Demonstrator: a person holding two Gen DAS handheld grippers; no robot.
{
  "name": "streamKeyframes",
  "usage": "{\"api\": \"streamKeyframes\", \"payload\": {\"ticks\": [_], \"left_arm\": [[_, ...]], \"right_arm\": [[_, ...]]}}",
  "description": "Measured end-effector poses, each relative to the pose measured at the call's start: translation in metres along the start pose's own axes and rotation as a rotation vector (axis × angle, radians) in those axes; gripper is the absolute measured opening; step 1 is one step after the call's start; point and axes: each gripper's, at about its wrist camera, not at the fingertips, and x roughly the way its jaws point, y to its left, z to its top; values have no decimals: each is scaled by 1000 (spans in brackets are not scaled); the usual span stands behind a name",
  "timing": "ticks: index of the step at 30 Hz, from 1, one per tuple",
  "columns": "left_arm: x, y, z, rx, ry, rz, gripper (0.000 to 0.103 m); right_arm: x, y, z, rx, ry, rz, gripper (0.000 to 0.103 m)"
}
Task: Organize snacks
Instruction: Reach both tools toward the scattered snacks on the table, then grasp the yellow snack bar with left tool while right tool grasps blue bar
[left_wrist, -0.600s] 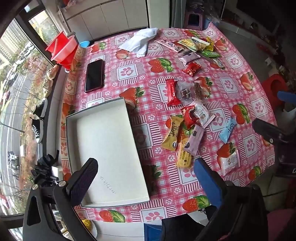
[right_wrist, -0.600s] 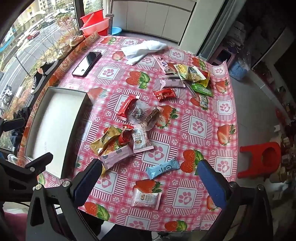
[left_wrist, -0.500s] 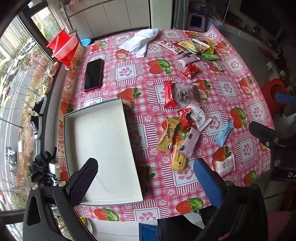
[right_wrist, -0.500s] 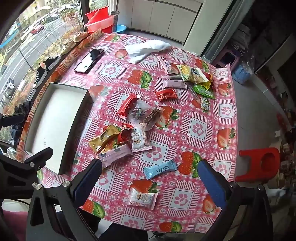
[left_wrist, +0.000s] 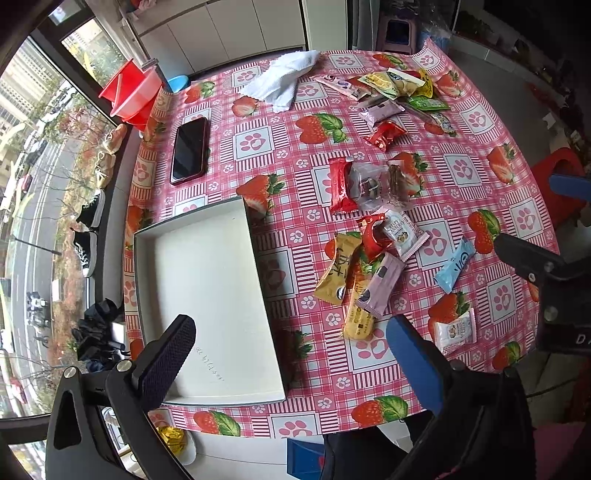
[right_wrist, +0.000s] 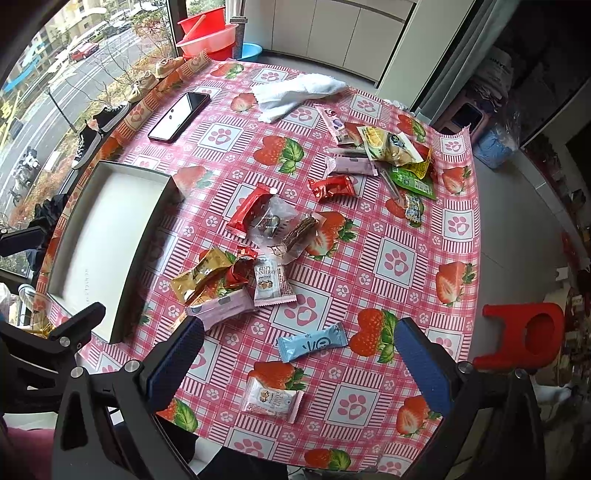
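— Judging from both views, how far along was the sorting?

— Nothing was done, as far as I could tell. The tray (left_wrist: 207, 295) lay bare on the table (left_wrist: 458, 170), with not one packet inside it.

— And the snacks?

— All were loose on the cloth. A pile (right_wrist: 236, 280) lay just beside the tray's right wall, a second cluster (right_wrist: 384, 155) sat at the far side, and the blue packet (right_wrist: 312, 341) and white packet (right_wrist: 273, 398) lay apart near the front edge.

— The claws?

— The left gripper (left_wrist: 291, 354) hung above the tray's near corner, jaws spread wide and empty. The right gripper (right_wrist: 299, 358) hovered over the blue packet, equally wide, holding nothing. Every packet was left to move.
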Motion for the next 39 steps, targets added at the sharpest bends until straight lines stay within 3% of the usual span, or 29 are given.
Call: {"api": "streamKeyframes", "payload": {"ticks": [6, 11, 16, 21, 25, 27, 30, 35, 39], "left_arm": [[20, 0, -3, -2, 47, -31, 103], [66, -13, -15, 62, 154, -11, 103], [99, -36, -13, 153, 158, 13, 103], [132, -35, 13, 131, 154, 41, 103], [158, -27, 30, 101, 167, 39, 103], [171, -26, 34, 105, 180, 48, 103], [183, -30, 39, 114, 173, 36, 103], [200, -37, 42, 131, 171, 57, 103], [208, -34, 43, 94, 162, 36, 103]], "right_arm": [[24, -16, -12, 71, 56, 92, 103], [86, -53, -55, 256, 254, 143, 103], [141, -74, -117, 455, 500, 202, 103], [159, -68, -142, 508, 597, 204, 103], [161, -52, -140, 366, 568, 155, 103], [160, -50, -143, 357, 560, 127, 103], [166, -67, -142, 498, 526, 136, 103], [180, -103, -101, 749, 469, 159, 103], [192, -108, -63, 767, 437, 119, 103]]}}
